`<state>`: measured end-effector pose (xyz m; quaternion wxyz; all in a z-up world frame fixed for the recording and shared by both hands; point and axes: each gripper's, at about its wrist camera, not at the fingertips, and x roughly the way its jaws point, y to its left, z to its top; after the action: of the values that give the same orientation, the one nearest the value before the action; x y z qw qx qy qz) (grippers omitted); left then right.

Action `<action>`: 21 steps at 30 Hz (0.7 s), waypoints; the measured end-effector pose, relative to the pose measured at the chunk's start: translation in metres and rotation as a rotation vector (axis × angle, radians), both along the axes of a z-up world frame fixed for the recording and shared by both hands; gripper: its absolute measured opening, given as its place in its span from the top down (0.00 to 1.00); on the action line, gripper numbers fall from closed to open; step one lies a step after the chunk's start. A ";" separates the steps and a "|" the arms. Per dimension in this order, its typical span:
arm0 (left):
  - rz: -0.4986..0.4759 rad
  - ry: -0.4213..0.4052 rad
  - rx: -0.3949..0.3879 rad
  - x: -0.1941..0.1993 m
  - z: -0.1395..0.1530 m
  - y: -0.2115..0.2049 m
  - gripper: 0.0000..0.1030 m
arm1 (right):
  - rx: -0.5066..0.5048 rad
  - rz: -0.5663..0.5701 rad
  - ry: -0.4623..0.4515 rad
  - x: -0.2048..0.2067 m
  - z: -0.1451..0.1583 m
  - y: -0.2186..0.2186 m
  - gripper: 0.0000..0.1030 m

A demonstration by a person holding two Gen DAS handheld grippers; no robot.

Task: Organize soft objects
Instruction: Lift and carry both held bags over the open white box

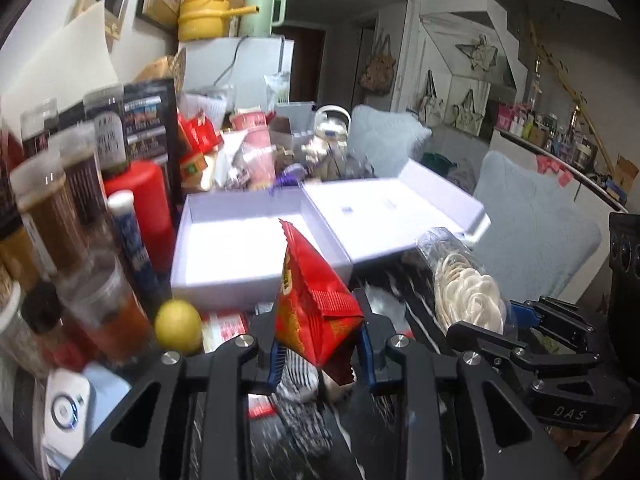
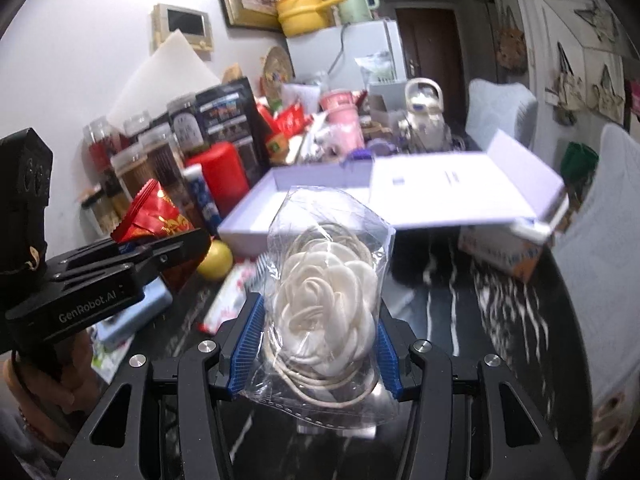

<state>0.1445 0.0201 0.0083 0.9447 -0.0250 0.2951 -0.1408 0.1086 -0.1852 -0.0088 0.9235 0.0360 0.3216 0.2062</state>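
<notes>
1. Your left hand-held gripper (image 1: 320, 354), lower centre of the left wrist view: jaws clamped on a red snack packet (image 1: 314, 308). Packet stands up betw. the blue pads, top corner reaching over the near edge of the white box (image 1: 224, 276).
2. Your right hand-held gripper (image 2: 318, 354), lower centre of the right wrist view: jaws clamped on a clear plastic bag (image 2: 328, 240) w/ a white fabric flower (image 2: 328, 304) and a coil of pale cord inside. Pads press both sides of the bag.
3. Both items are held up off the dark marbled desk (image 2: 460, 320), in front of the box.
4. White box: open, nothing seen inside, centre of both views. Its lid (image 1: 392, 216) is folded out to the right.
5. Yellow round fruit (image 1: 178, 326) sits on the desk, lower left in the left wrist view, near the box's front corner.
6. Left side of the frame: jars (image 1: 48, 208), red cylinder (image 1: 140, 208), blue-white tube (image 1: 130, 236), standing close together.
7. Both views motion-blurred; label text unreadable.
</notes>
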 end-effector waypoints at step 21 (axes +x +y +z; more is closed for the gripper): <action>0.012 -0.138 0.006 0.112 0.054 0.010 0.72 | 0.011 0.077 -0.108 0.123 0.058 0.018 0.50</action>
<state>0.2560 0.0304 0.0621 0.9637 -0.0140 0.2297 -0.1356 0.2314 -0.1672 0.0488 0.9307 0.0176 0.2712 0.2450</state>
